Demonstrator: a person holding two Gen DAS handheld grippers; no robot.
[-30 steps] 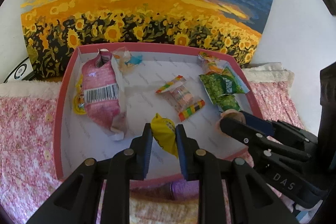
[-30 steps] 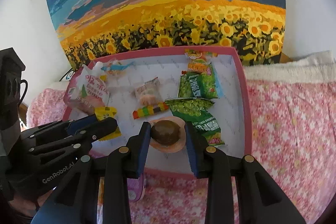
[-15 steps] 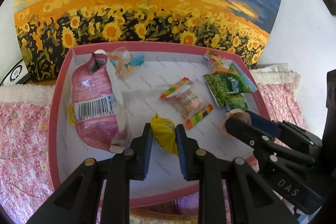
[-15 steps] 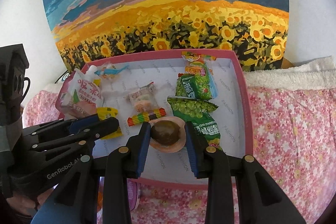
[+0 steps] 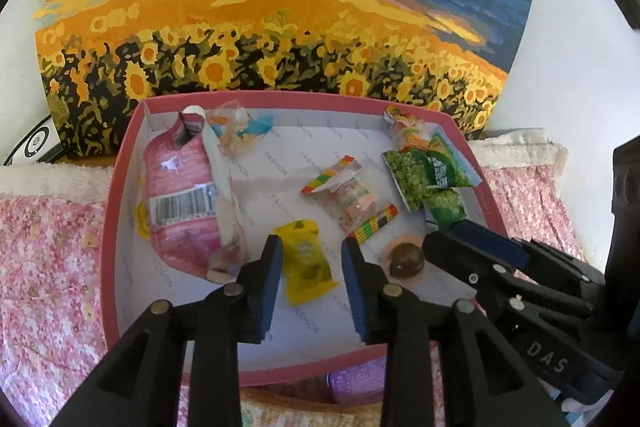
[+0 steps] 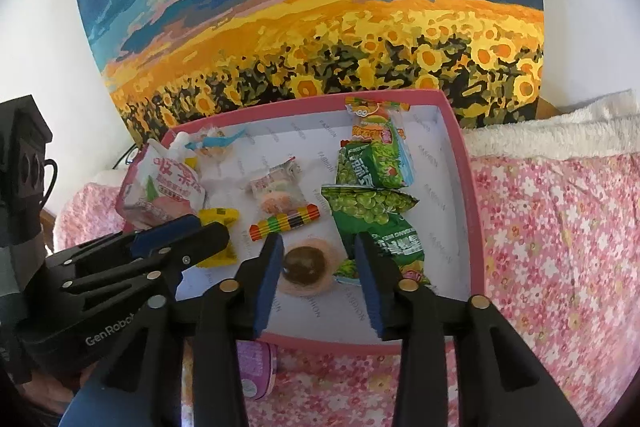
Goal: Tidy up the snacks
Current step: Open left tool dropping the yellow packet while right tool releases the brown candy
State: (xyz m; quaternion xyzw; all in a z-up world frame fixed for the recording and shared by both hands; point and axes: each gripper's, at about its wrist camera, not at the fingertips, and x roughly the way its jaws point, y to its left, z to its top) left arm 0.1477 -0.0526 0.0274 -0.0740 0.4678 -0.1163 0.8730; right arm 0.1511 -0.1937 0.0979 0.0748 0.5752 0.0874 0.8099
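Left wrist: both grippers [image 5: 311, 259] [image 6: 319, 259] wide, seemingly just above yellow packet [image 5: 307, 261], brown sweet [image 6: 306, 265].

A surface draped in pink floral-print fabric [image 6: 560, 227] carries everything. Directly on it sits a shallow pink-rimmed cardboard box with a white lining [image 5: 116, 227], at the centre of both wrist views. A strip of white fluffy terry cloth [image 6: 552, 135] runs along the fabric's far edge, from two to three o'clock of the box. At six o'clock, touching the box's near wall, lies a purple packet [image 6: 256, 367] on the fabric.
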